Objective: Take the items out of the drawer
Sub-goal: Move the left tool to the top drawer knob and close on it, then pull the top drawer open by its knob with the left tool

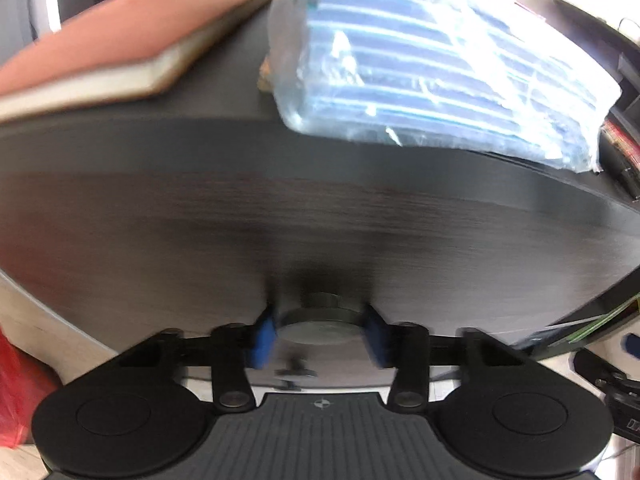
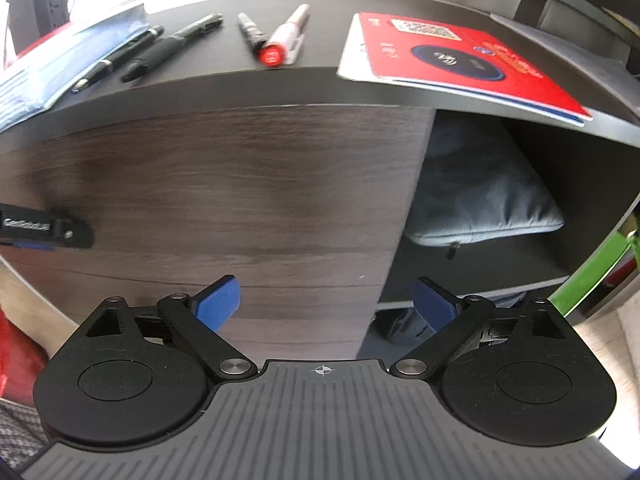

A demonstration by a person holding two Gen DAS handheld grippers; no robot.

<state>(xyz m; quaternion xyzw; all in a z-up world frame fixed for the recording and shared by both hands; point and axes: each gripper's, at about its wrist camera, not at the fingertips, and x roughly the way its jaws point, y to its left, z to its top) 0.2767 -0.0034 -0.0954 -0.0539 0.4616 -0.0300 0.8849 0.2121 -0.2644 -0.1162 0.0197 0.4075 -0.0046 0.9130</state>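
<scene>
- drawer front [image 1: 320,216] is the dark woodgrain panel right under the desk top [image 1: 224,80], and it looks fully closed, no gap showing along its top edge, though the left view is a bit blurry
- left gripper [image 1: 320,338] has its blue pads [image 1: 262,340] closed in on either side of the round metal knob [image 1: 320,326] at the bottom middle of the panel. Looks like they're touching it or just about, so I'd call that a grip on the knob
- right gripper [image 2: 326,300] is hanging in front of the same panel with its jaws spread wide, nothing between them
- you can see the other gripper poking in at the left edge of the right view, up against the panel
- stuff already on the desk top: a plastic-wrapped blue pack [image 1: 440,64], a reddish notebook [image 1: 100,48], a few black pens [image 2: 172,46], a red-capped marker [image 2: 286,36] and a red booklet [image 2: 460,64]. No way to tell if any of that came out of the drawer
- open cubby to the right has a grey pouch [image 2: 480,196] in it, not part of this I think
- so my read: basically at the start. Drawer needs pulling open, then the free gripper can reach in for whatever's inside, which is hidden right now
</scene>
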